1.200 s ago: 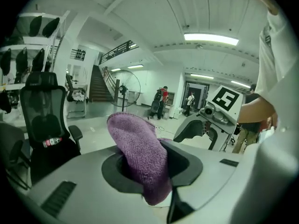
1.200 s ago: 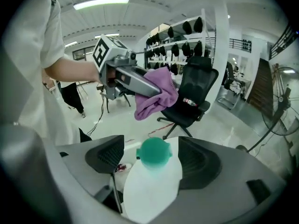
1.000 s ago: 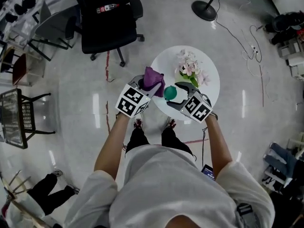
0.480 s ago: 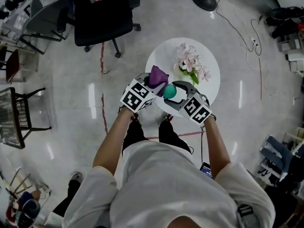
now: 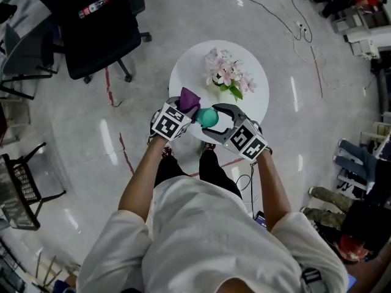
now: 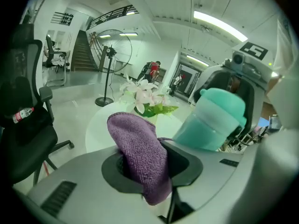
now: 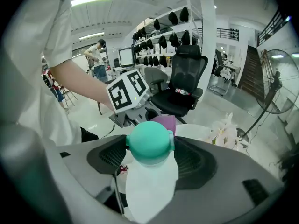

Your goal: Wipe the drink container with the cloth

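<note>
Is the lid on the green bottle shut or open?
Shut. The round teal lid sits flat and closed on top of the plastic drink bottle; no spout or opening shows.

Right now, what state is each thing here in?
purple cloth: bunched, pinched in the left gripper.
drink container: cap on, tilted, clamped in the right gripper.
left gripper: shut on the cloth.
right gripper: jaws just closed tighter on the container.
flowers: blooming, on the table.
</note>
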Demonstrator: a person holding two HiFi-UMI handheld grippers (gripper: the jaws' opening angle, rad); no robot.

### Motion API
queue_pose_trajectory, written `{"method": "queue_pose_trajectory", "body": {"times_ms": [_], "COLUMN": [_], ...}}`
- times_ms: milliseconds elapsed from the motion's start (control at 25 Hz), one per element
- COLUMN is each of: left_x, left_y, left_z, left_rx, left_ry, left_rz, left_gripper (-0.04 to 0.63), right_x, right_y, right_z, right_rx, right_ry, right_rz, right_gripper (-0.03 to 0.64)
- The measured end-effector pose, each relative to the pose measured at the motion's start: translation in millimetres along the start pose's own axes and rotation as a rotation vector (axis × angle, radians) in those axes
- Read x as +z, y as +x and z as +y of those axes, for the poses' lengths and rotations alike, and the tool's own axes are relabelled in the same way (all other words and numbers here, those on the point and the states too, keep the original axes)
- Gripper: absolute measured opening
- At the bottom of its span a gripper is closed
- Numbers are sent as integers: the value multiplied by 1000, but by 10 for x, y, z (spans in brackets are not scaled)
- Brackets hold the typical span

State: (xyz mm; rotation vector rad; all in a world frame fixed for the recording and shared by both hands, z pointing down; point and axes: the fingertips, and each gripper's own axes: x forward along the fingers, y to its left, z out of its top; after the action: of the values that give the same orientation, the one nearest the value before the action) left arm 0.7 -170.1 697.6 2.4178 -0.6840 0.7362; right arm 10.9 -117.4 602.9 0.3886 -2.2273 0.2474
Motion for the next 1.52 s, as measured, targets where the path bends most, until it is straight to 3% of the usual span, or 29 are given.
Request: {"method": "queue_pose_trajectory", "body": {"times_ms": [200, 480, 640, 720, 880, 1120, 1360, 1520], "left_x": [-257, -556, -538, -510, -444, -387, -241, -142], "left_y": [354, 688, 687, 619, 333, -264, -761, -978], "left_z": [137, 274, 287, 311, 370, 255, -158, -434], "left_rx": [1, -20, -12, 20, 123, 284, 397, 453], "left_ry": [121, 79, 64, 28, -118, -338, -436, -463], "left_rz": [89, 146, 137, 120, 42, -99, -223, -295], "left_gripper": [118, 118, 118, 120, 120, 120, 120, 120], "right_x": [2, -32, -42, -50, -80, -118, -35, -119], "right_y": [13, 20, 27, 29, -28, -178, -245, -191], "right_z": [-13, -34, -29, -13, 29, -38, -18, 90], "right_rx": [-58, -69, -66, -51, 16, 122, 315, 470], "right_ry": [70, 80, 66, 42, -25, -216, -476, -619], "right_rz": [-19, -14, -41, -42, -32, -21, -16, 56], "right_gripper": [330, 330, 330, 330, 345, 355, 355, 349]}}
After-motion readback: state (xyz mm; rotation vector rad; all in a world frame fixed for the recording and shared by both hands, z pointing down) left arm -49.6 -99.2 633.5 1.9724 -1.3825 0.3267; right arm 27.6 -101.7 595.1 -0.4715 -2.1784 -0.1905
